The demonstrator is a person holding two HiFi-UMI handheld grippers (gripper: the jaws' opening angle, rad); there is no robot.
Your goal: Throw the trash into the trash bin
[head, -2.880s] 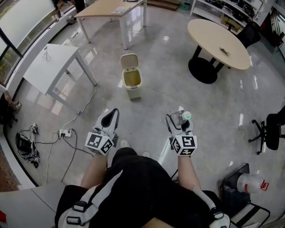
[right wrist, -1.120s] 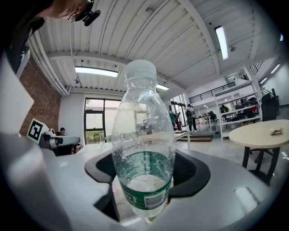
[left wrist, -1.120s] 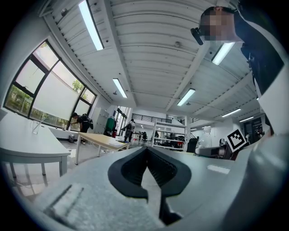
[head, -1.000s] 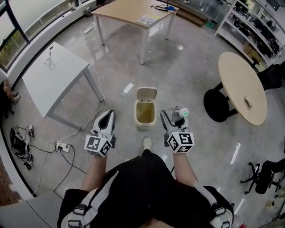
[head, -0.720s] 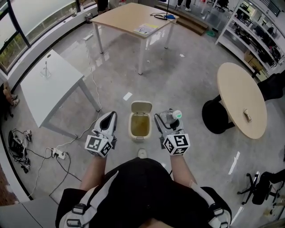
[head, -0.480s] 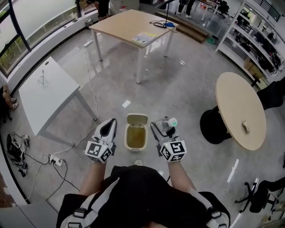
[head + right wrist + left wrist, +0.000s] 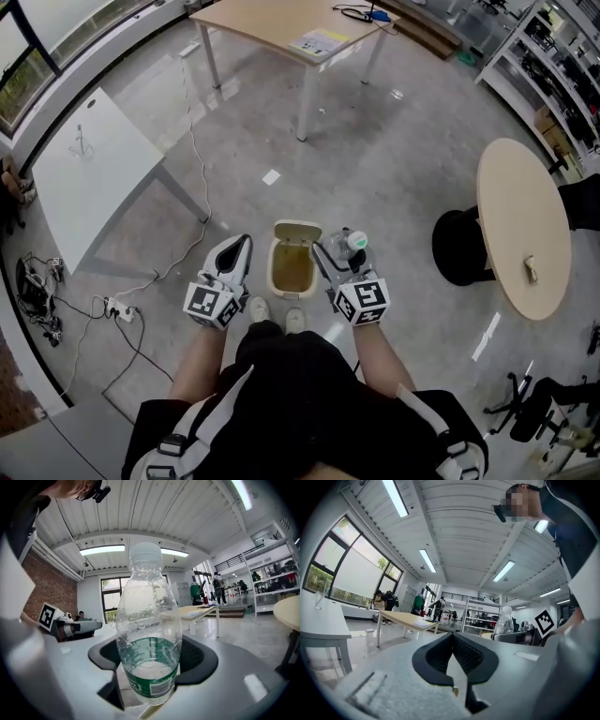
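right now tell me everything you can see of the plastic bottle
The bottle is clear, thin plastic with a pale cap, a green label round its lower part and droplets on the inside; it looks nearly empty. It stands cap up, clamped low down by the right gripper, with nothing else touching it. In the head view it is held just right of the open trash bin, not over the opening yet.

A glossy grey floor (image 7: 403, 159) carries a white table (image 7: 84, 178) at left, a wooden table (image 7: 281, 23) ahead and a round table (image 7: 525, 225) at right, near shelves (image 7: 553, 66). Windows (image 7: 351, 571) line one side, a brick wall (image 7: 56, 588) shows in the right gripper view, and strip lights (image 7: 396, 498) run along the white ceiling (image 7: 459, 531).
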